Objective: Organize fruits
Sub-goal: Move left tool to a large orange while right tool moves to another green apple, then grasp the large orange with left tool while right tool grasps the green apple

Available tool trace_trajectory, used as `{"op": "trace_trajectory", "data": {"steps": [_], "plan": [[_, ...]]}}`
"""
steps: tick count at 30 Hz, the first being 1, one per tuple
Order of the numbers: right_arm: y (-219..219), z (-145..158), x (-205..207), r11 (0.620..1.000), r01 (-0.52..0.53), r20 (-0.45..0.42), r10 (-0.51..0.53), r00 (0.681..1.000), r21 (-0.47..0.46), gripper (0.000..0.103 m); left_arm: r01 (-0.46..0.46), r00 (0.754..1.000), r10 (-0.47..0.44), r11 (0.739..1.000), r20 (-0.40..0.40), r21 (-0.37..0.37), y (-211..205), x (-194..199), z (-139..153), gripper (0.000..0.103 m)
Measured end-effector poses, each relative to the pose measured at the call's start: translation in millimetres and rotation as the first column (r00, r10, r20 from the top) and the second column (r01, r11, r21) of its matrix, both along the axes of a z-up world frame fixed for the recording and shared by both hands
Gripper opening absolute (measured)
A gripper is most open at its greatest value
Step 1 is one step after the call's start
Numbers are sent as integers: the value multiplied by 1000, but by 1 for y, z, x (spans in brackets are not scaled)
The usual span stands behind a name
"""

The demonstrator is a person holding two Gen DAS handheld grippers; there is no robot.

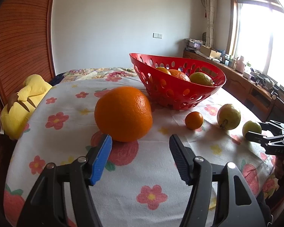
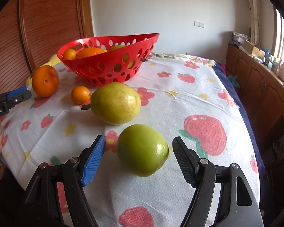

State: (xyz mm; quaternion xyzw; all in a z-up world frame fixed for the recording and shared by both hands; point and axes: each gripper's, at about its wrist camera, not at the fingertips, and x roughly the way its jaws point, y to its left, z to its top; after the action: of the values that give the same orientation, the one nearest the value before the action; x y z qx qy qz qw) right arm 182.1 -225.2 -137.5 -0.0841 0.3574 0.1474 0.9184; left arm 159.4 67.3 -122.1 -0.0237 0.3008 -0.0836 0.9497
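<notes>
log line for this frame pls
left gripper: open, at big orange | right gripper: open, around green fruit | red basket: holds fruit

the basket (image 1: 179, 92) was red with round holes. the big orange (image 1: 123, 113) and small orange (image 1: 194, 120) were bright orange, the apple (image 2: 142, 149) green, the cloth (image 2: 179, 98) white with pink flowers, red strawberries and yellow stars.
</notes>
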Motion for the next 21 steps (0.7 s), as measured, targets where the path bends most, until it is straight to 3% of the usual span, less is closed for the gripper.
{"op": "trace_trajectory", "data": {"steps": [9,12,13,14,21], "plan": [[-2,-9,-1,1000,26,-7,-25,1000,7,71,8,1000,-8,1000,9,28,-6,-2,-2,64],[-3,-15,-4,999,34,-2,-34,999,10,62,6,1000,-6,999,10,35,-7,-3,-2,64],[-3,-16,-5,999,44,14,-44,999,0,54,6,1000,-6,999,9,36,-8,-3,-2,64],[-3,-16,-6,999,45,18,-46,999,3,54,6,1000,-6,999,7,38,-8,-3,-3,64],[-18,-12,-7,992,56,24,-59,998,117,54,1,1000,-1,999,0,46,-10,-1,-3,64]]}}
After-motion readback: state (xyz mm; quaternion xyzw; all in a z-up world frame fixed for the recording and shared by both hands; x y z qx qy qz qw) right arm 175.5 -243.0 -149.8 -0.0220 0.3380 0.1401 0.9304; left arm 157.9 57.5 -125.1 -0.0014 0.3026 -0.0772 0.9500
